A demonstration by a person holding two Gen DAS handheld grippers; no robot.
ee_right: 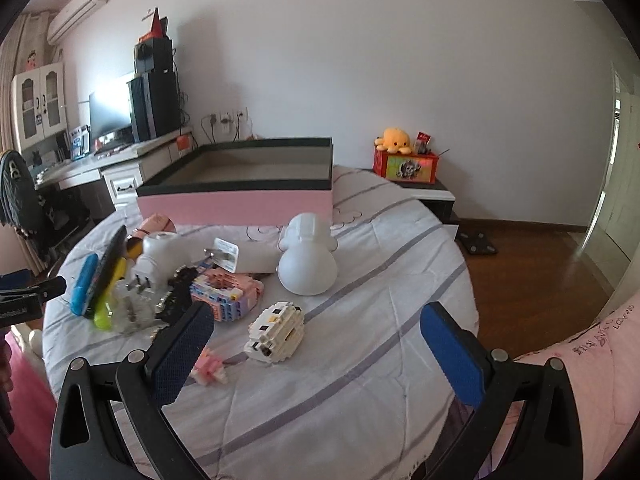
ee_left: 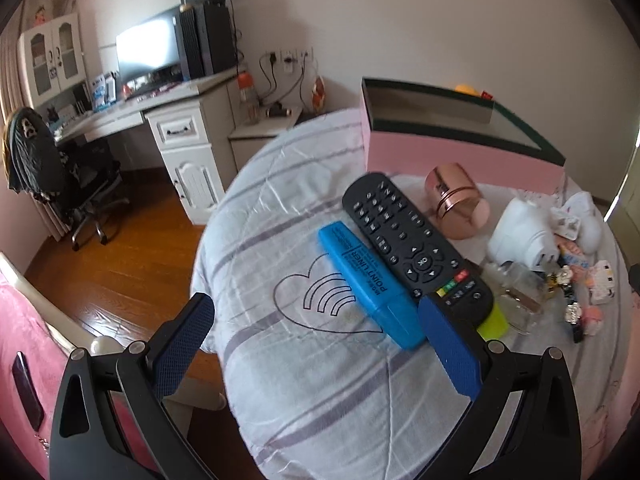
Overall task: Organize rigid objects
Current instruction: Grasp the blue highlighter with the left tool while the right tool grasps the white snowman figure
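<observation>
Your left gripper (ee_left: 316,344) is spread wide and holds nothing; its right finger (ee_left: 450,350) overlaps the near end of the remote (ee_left: 412,240) at centre right. A blue marker (ee_left: 368,282) lies just left of the remote. Your right gripper (ee_right: 316,354) is also wide open and empty, low in its frame. Just past it sits a white brick toy (ee_right: 276,332), then a white figure (ee_right: 308,260). The pink box (ee_right: 236,202) stands open beyond, upper centre.

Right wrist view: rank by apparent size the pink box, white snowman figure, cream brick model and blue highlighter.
1. pink box
2. white snowman figure
3. cream brick model, though nearness to the camera inflates it
4. blue highlighter
</observation>
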